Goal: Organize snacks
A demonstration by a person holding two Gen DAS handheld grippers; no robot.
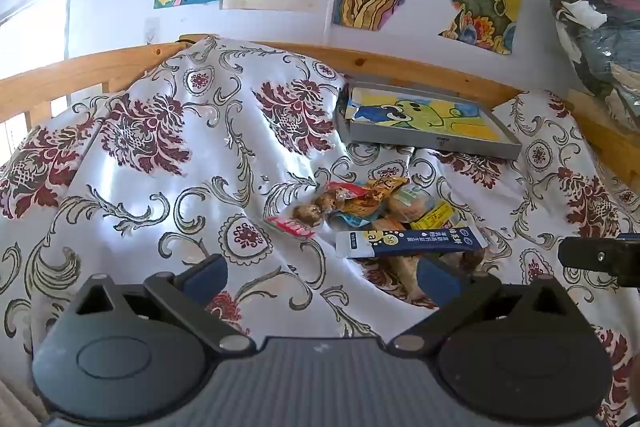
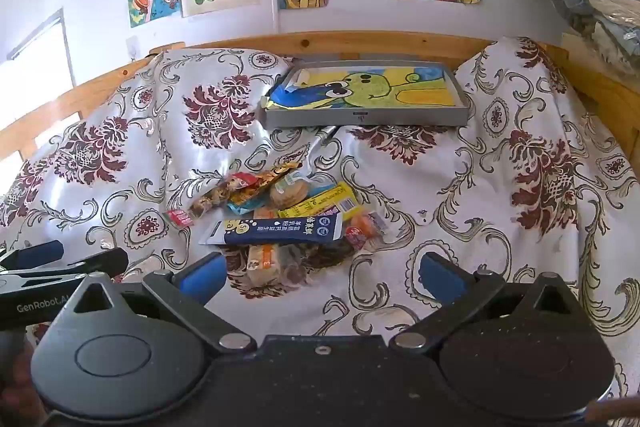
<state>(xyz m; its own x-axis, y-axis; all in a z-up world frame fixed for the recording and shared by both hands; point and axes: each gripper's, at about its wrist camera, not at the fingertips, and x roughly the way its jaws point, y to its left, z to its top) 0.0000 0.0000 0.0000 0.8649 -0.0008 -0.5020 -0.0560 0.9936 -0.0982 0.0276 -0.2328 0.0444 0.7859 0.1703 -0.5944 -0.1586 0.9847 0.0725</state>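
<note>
From the left view, the left gripper (image 1: 322, 277) is wide open and holds nothing. The snacks (image 1: 376, 217) lie in a pile on the cloth (image 1: 160, 187), just past its fingers, near the tray (image 1: 432, 137). From the right view, the right gripper (image 2: 322, 275) is wide open and empty too, with the snacks (image 2: 280, 211) just ahead, before the tray (image 2: 364, 117).

We are reading "GenRobot.AI" in white on the left claw (image 2: 60, 259), sitting just left of our right claw (image 2: 320, 275). The dark blue packet (image 2: 276, 231) ahead is showing characters too small to read.
</note>
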